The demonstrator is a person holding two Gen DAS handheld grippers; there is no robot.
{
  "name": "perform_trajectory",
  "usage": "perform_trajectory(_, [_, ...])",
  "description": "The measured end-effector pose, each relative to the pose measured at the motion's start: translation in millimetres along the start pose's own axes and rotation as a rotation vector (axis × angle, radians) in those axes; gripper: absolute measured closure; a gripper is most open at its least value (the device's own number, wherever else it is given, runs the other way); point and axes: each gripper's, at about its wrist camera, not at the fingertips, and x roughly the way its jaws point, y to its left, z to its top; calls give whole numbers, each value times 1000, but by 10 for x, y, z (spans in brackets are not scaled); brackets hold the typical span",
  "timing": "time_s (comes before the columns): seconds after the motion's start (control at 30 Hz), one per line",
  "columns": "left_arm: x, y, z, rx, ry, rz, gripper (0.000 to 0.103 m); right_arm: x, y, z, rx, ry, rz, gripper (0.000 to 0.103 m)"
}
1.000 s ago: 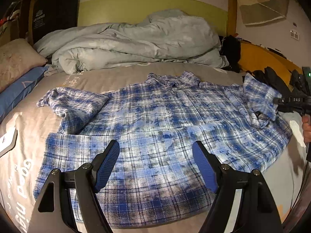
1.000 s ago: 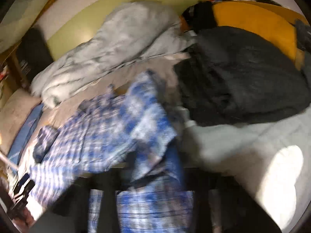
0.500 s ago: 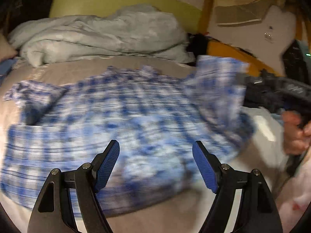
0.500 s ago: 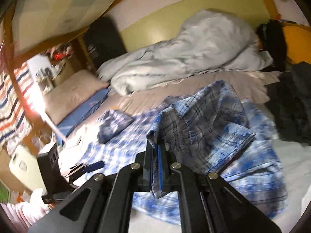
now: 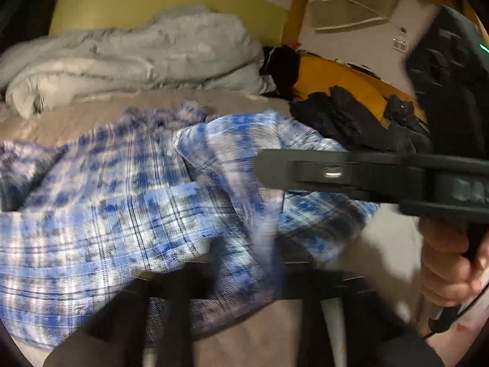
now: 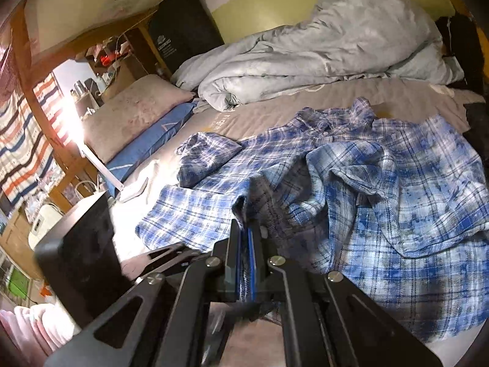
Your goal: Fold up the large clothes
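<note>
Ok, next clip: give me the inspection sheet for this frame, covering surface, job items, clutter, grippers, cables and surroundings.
Surface: bed with a taupe printed sheet.
Job's things: blue-and-white plaid flannel shirt, partly bunched, one side drawn over the middle.
Clutter: rumpled pale grey duvet; dark clothes pile; beige pillow; blue pillow.
Grippers: right gripper shut on shirt fabric; left gripper blurred, draped by shirt, state unclear.
Cables: thin dark cable under the hand holding the right gripper.
Surroundings: yellow-green headboard; cluttered shelves; striped curtain.
</note>
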Motion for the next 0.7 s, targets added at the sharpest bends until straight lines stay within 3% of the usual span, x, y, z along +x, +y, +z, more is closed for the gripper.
perform_trajectory(0.03, [7, 39, 13, -7, -5, 3, 102, -7, 2, 6, 0, -5, -12, 97])
perform_trajectory(0.1, [-20, 101, 75, 11, -20, 83, 102, -74, -54, 7, 6, -33, -58, 82])
perform_trajectory(0.13, [-37, 134, 136, 23, -15, 124, 102, -112, -81, 19, 6, -47, -88, 67])
perform_trajectory(0.17, [-62, 176, 210, 37, -16, 154, 102, -166, -125, 37, 7, -70, -146, 58])
perform_trajectory(0.23, [-108, 257, 403, 96, -34, 242, 102, -229, -246, 88, 8, -90, -307, 57])
perform_trajectory(0.37, [-79, 499, 874, 181, -22, 447, 102, -170, -748, 118, 82, -13, -593, 56])
perform_trajectory(0.47, [-56, 692, 1207, 198, -33, 546, 102, -10, -1229, 40, 185, 150, -728, 56])
perform_trajectory(0.5, [-38, 742, 1306, 205, -36, 565, 101, 23, -1379, -6, 240, 189, -729, 55])
perform_trajectory(0.6, [16, 772, 1538, 253, -51, 617, 101, 10, -1532, -22, 285, 175, -704, 50])
perform_trajectory(0.7, [122, 747, 1691, 340, -67, 794, 101, -70, -1448, 57, 258, 117, -658, 48])
